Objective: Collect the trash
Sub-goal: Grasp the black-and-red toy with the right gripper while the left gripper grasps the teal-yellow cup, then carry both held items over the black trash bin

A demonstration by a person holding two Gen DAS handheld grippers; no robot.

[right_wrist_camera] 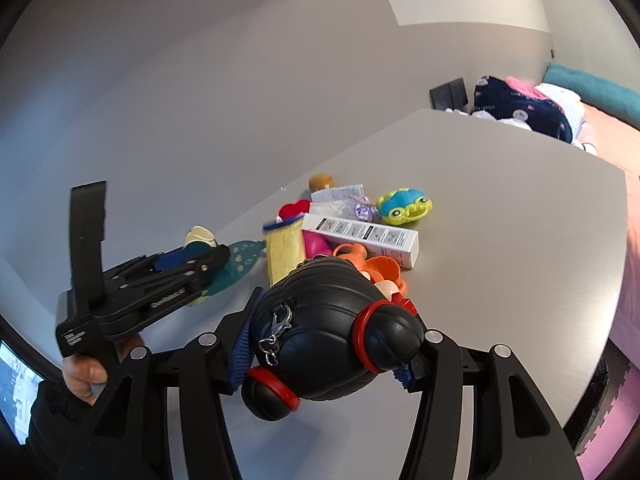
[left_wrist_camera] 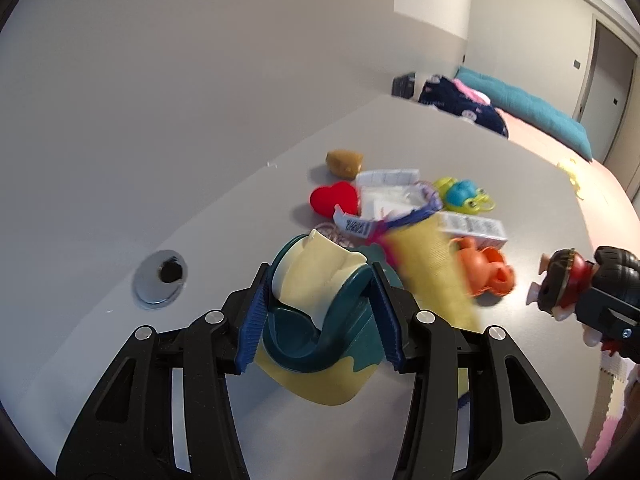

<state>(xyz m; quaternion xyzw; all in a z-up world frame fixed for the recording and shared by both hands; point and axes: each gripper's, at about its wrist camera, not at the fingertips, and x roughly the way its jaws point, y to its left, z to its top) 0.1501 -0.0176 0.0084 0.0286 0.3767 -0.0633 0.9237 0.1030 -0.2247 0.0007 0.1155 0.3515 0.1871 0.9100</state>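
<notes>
While clamped, teal-and-cream cup (left_wrist_camera: 320,300) fills left gripper (left_wrist_camera: 320,312).

1. The yellow pouch (left_wrist_camera: 430,272) smears into a blur beside the left gripper (left_wrist_camera: 320,316); its lower end is hidden behind the gripper's arm.
2. The orange toy (left_wrist_camera: 490,272) is blurred too.
3. Print on the white box (right_wrist_camera: 360,236) is too small to read.
4. The black purse (right_wrist_camera: 328,332) hides the right gripper's (right_wrist_camera: 324,360) pads almost wholly.
5. The person's hand (right_wrist_camera: 86,376) is cut off near the picture's edge.
</notes>
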